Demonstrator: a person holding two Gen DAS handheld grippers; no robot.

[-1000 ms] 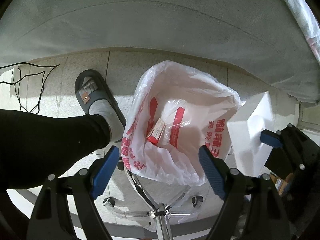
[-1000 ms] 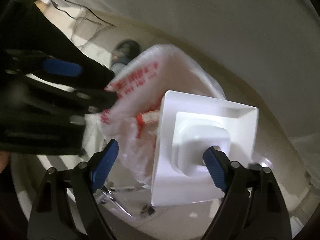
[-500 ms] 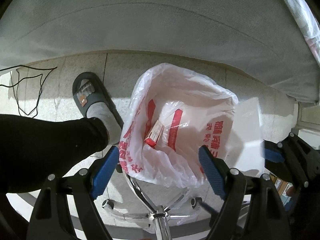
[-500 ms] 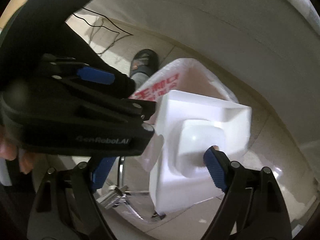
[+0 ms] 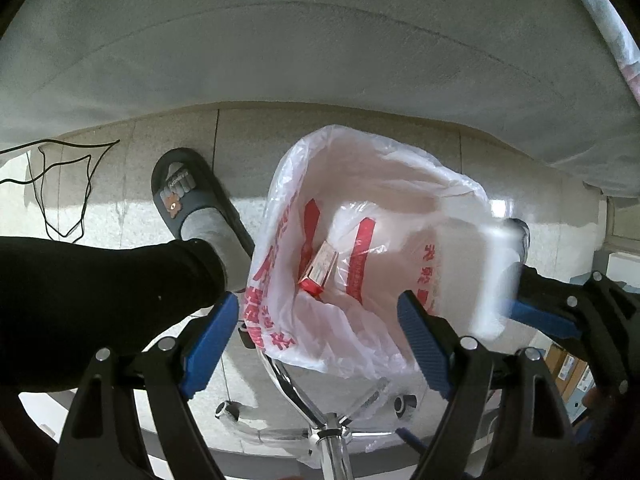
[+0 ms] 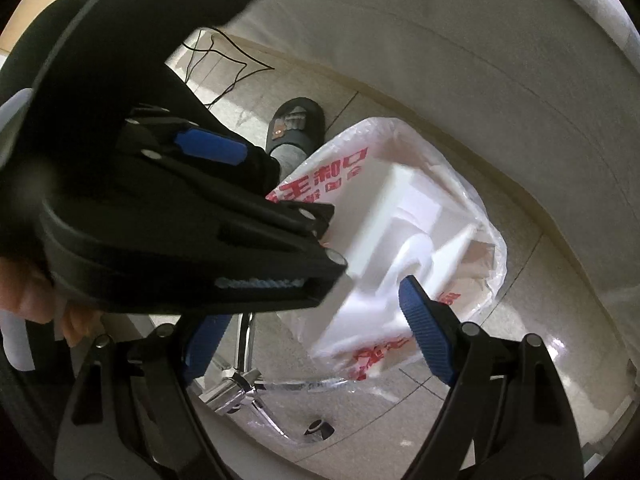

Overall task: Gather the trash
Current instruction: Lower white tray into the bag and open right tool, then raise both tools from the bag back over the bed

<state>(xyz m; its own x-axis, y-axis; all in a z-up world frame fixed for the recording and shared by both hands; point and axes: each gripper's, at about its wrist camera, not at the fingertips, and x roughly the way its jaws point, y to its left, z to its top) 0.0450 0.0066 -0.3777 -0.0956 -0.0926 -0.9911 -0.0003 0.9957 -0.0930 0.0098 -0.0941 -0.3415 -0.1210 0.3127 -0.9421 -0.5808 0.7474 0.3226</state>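
Observation:
A white plastic bag (image 5: 400,208) with red print hangs open above the floor, between the spread fingers of my left gripper (image 5: 318,300), which points straight down. Its rim lies against those fingers; nothing is pinched between the pads. A small red and white box (image 5: 320,268) lies inside. A white foam tray (image 6: 400,236), blurred by motion, is in the bag's mouth just past my right gripper (image 6: 316,300), whose jaws stand wide apart with no grip on it. In the left wrist view the foam tray (image 5: 496,276) shows at the bag's right rim, beside the right gripper (image 5: 560,312).
A person's leg in black trousers, with a grey sock and dark slipper (image 5: 180,188), stands left of the bag. A chrome chair base (image 5: 332,440) with casters is below it. Black cables (image 5: 60,184) lie on the tiled floor. A grey upholstered edge (image 5: 320,48) runs along the far side.
The foam tray has come off the right fingertip and dropped into the bag's mouth. The right gripper has swung in close behind the left gripper. The left gripper and bag stayed put.

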